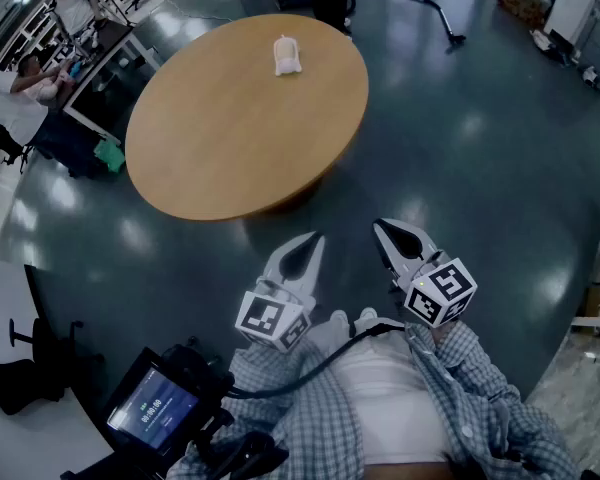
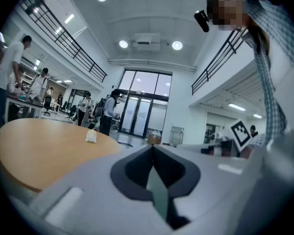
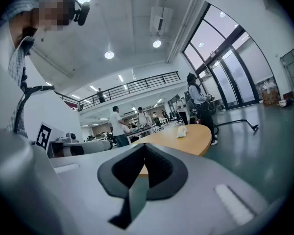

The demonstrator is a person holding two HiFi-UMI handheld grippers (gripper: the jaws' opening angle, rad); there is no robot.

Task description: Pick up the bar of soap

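Head view: soap (image 1: pixel 286 56) lies far beyond right hand-held gripper (image 1: pixel 380 227).

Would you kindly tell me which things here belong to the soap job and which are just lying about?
Job: soap, table, left gripper, right gripper, both shut and empty.
Lying about: floor hose, green box.

A round wooden table (image 1: pixel 230 138) stands on a dark, glossy floor (image 1: pixel 480 168). Its top is plain light brown. On it lies a small, whitish bar of soap (image 1: pixel 286 56), on the far side of the top, slightly right of its middle, near the far edge but not over it.
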